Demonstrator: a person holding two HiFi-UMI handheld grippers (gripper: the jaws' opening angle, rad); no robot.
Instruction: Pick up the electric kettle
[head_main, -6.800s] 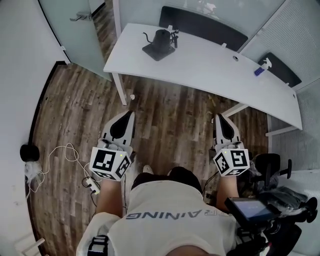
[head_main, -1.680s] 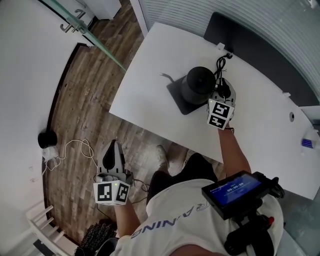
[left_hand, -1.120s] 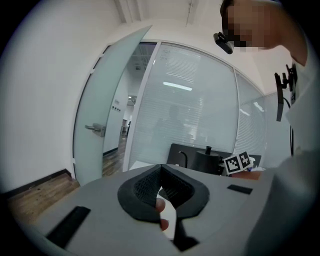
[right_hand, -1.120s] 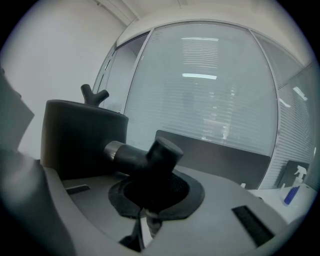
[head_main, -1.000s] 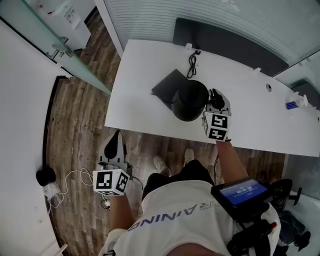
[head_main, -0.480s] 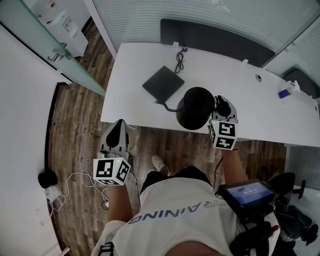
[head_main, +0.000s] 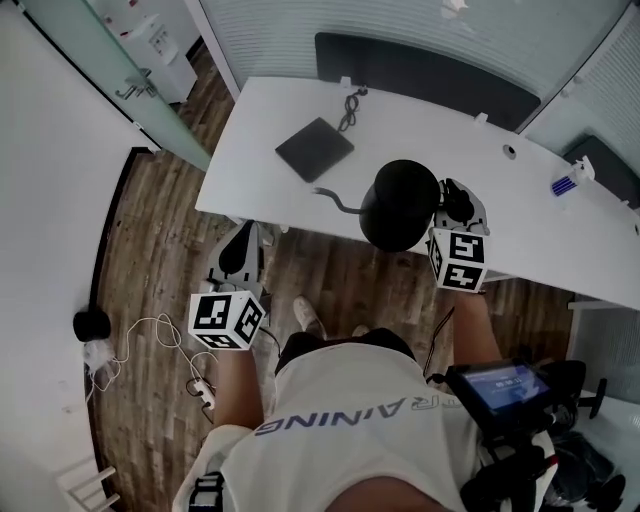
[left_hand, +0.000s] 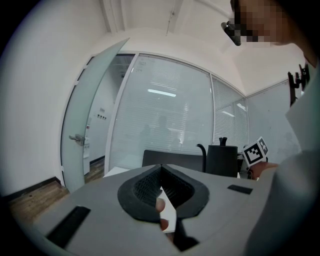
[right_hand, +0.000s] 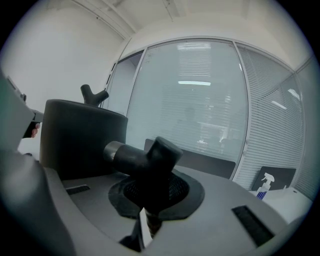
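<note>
The black electric kettle (head_main: 400, 205) with its thin spout hangs in the air over the front edge of the white table (head_main: 560, 235), off its flat dark base (head_main: 314, 149). My right gripper (head_main: 455, 203) is shut on the kettle's handle (right_hand: 145, 160), with the kettle body (right_hand: 80, 137) to its left. The left gripper (head_main: 243, 243) is over the wooden floor to the left of the table's front edge, shut with nothing in it. Its own view has the kettle (left_hand: 222, 160) far ahead, past its closed jaws.
A black cable (head_main: 349, 105) lies at the back of the table behind the base. A spray bottle (head_main: 566, 181) stands at the table's right end. Glass walls and a glass door (left_hand: 92, 125) surround the room. A power strip and cords (head_main: 150, 340) lie on the floor, left.
The right gripper has lifted the kettle off its base and carried it toward the table's front edge. The left gripper has come up and forward, still shut.
</note>
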